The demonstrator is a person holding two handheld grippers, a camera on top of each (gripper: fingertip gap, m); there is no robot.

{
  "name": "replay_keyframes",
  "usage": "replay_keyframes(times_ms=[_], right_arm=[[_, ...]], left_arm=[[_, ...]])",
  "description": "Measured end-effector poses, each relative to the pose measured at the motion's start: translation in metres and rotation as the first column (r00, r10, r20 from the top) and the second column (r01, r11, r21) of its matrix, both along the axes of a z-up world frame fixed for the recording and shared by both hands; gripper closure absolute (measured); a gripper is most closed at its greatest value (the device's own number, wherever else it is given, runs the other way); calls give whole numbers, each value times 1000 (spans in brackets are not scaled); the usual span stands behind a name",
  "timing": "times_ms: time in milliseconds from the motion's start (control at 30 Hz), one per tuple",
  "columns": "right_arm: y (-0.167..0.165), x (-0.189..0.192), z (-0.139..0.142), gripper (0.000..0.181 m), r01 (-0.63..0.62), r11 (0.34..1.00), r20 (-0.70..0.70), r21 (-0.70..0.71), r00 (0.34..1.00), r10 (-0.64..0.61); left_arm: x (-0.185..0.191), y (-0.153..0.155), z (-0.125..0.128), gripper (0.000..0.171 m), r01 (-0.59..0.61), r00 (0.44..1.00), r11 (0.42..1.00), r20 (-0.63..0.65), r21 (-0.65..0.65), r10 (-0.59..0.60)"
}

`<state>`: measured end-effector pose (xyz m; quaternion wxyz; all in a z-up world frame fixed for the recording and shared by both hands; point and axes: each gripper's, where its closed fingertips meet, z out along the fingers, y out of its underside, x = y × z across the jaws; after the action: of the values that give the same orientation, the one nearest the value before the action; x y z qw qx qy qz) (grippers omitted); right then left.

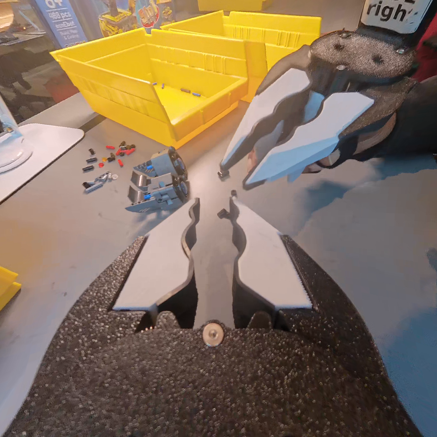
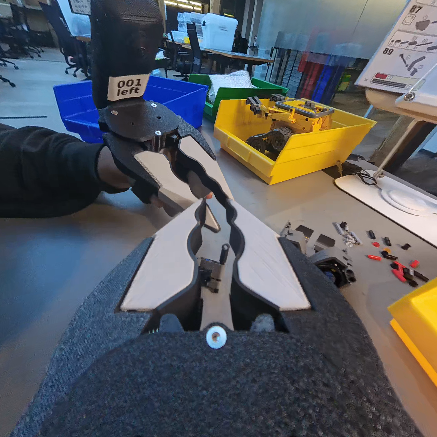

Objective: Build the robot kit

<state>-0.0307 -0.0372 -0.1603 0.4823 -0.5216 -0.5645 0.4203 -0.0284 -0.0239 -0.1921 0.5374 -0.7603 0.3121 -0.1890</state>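
Observation:
My left gripper (image 1: 215,200) is open and empty, low over the grey table. Small black pins (image 1: 222,214) lie between and just past its tips. My right gripper (image 1: 235,175) is open too, angled down opposite it, its far fingertip touching or just above a small black piece (image 1: 223,173). In the right wrist view, my right gripper (image 2: 215,201) faces the left gripper (image 2: 221,212), tips nearly meeting. A small grey and black brick part (image 2: 211,272) shows through the gap between its fingers, below them. A grey brick assembly (image 1: 160,184) lies left of both grippers.
Loose red and black pins (image 1: 111,156) lie scattered by the assembly. A yellow bin (image 1: 113,89) with a few pins stands behind, a second one (image 1: 272,26) beyond. Another yellow bin (image 2: 307,153) holds a yellow tracked model. A blue bin (image 2: 170,99), a green bin (image 2: 269,86) and a white stand base (image 2: 390,196) are nearby. The tips of both grippers are at nearly the same place.

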Motion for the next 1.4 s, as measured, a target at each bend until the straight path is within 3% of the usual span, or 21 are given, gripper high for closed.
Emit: replay_keyframes(times_ms=[133,233,367,533,667,800,900,1167,1300,1400], right_arm=[[18,15,7,152,-35,999,10,-29,999,35],[21,25,-1,146,-116,993,100,3,988,115],[9,34,-37,138,-234,969,310,77,929,200],[12,24,-80,138,-238,935,481,263,872,86],[9,9,-85,140,-222,948,464,228,881,95],[8,12,-84,160,-230,941,471,247,877,90],[-8,17,-81,163,-276,945,467,177,868,167],[1,23,-57,163,-236,965,363,116,914,180],[10,24,-52,163,-207,975,333,76,927,171],[10,24,-55,163,-209,975,341,71,924,173]], left_arm=[[-23,0,12,146,-39,998,999,59,-6,39],[-26,-7,8,139,20,998,998,68,-58,-16],[-16,-20,-15,132,115,993,983,-19,-144,-119],[0,-19,-42,128,113,980,975,-138,-193,-140],[-5,-9,-49,135,61,968,982,-228,-181,-103],[-28,-1,-47,142,-37,972,985,-235,-166,-3],[-40,1,-42,143,-69,981,982,-190,-175,36],[-23,-12,-29,135,62,998,961,42,-270,-53],[-12,-10,-42,145,58,998,953,-4,-298,-63],[-5,-11,-45,163,82,995,951,-23,-300,-93]])
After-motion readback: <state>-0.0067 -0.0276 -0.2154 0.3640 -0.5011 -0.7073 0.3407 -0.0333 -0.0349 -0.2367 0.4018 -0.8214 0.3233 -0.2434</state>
